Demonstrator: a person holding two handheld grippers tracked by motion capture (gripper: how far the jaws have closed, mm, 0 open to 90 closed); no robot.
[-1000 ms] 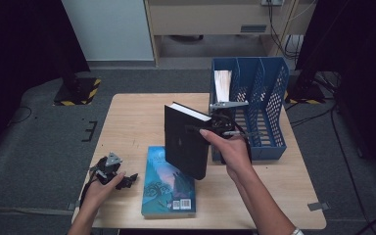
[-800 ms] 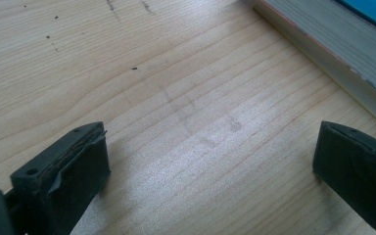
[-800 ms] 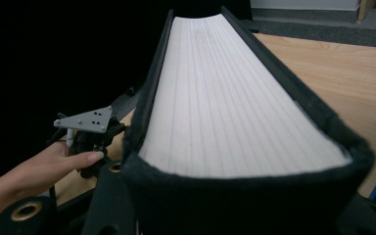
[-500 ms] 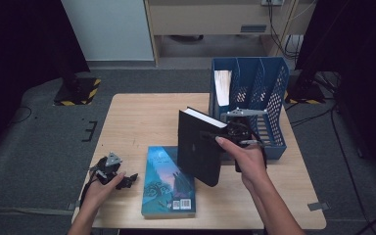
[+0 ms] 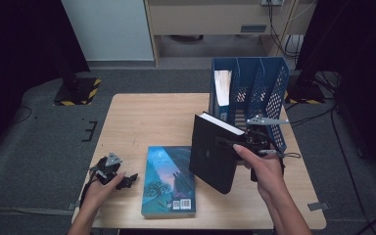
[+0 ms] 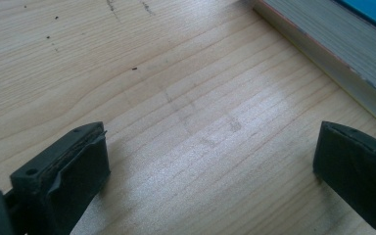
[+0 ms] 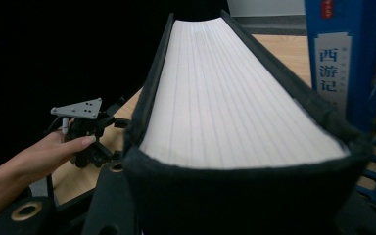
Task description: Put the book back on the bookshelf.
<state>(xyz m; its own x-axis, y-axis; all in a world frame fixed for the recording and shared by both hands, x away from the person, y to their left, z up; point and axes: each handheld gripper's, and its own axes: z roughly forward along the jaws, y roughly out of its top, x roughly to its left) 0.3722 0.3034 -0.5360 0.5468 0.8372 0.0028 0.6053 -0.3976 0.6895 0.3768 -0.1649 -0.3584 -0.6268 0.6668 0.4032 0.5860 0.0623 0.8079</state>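
fingers of the left gripper stand spread and empty, resting on the table near its left front corner; one pad lies flat on the wood. just right lies the teal book, flat. right gripper fingers clamp the black book, tilted and raised above the table, just beside the blue file rack.

risk: the heavy book could pivot or slip in a grip on one edge, or catch a rack divider on insertion.

hidden: right pads lie behind the cover; which slot is free is hard to judge.
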